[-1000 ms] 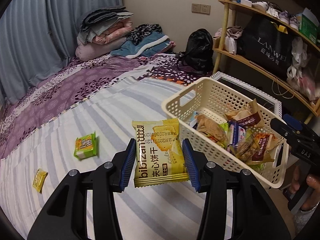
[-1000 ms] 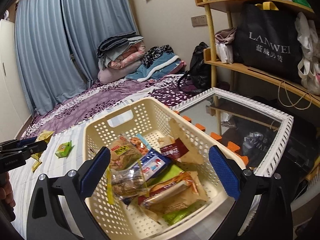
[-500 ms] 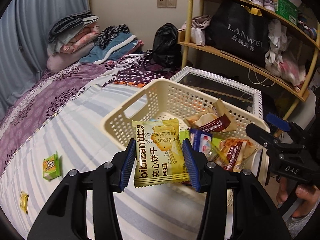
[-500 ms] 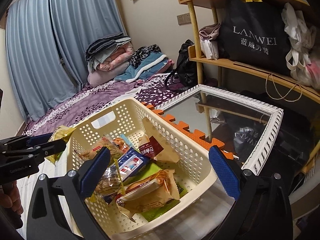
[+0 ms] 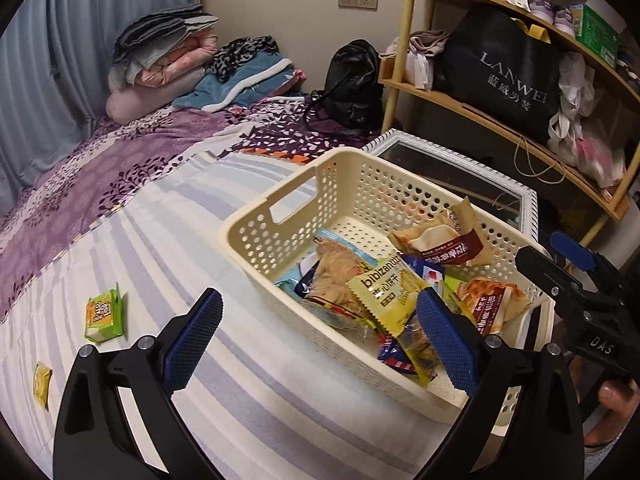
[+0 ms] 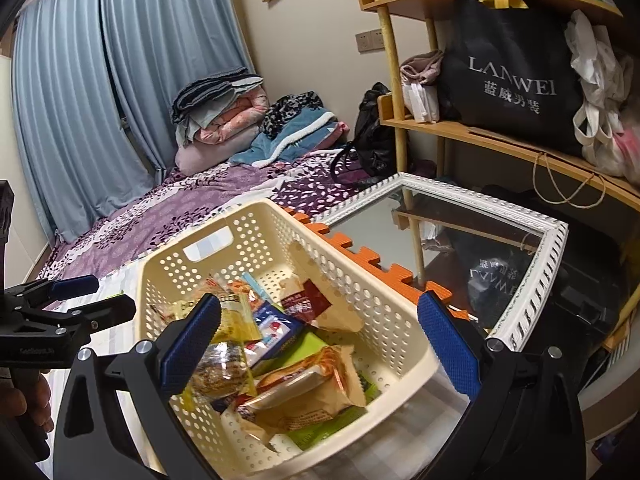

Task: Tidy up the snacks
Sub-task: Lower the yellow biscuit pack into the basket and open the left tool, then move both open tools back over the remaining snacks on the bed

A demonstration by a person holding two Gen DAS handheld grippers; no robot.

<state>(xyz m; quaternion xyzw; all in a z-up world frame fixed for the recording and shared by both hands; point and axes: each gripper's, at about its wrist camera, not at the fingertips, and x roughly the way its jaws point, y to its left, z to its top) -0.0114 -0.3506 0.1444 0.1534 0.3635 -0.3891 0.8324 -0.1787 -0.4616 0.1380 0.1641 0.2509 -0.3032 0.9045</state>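
Yellow biscuit pack (image 5: 384, 294) lying in cream basket (image 5: 280, 232) atop other snacks, left gripper (image 5: 320, 344) over basket's near rim, jaws opening, nothing between them, right gripper (image 6: 320, 344) spread wide and empty above basket, green pack (image 5: 103, 314) on striped bed left of basket

The left tool (image 5: 320, 344) released the yellow biscuit packet (image 5: 386, 294) into the basket (image 5: 256, 240).

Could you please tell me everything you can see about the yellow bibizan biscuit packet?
The yellow bibizan biscuit packet is a flat, glossy foil-like sachet with zigzag-cut ends, white "bibizan" lettering and dark Chinese characters. It lies tilted inside the cream perforated plastic basket, resting on top of other wrapped snacks near the basket's near side. The opening left tongs do not touch it; their right blue pad merely overlaps its lower corner in the left wrist view.
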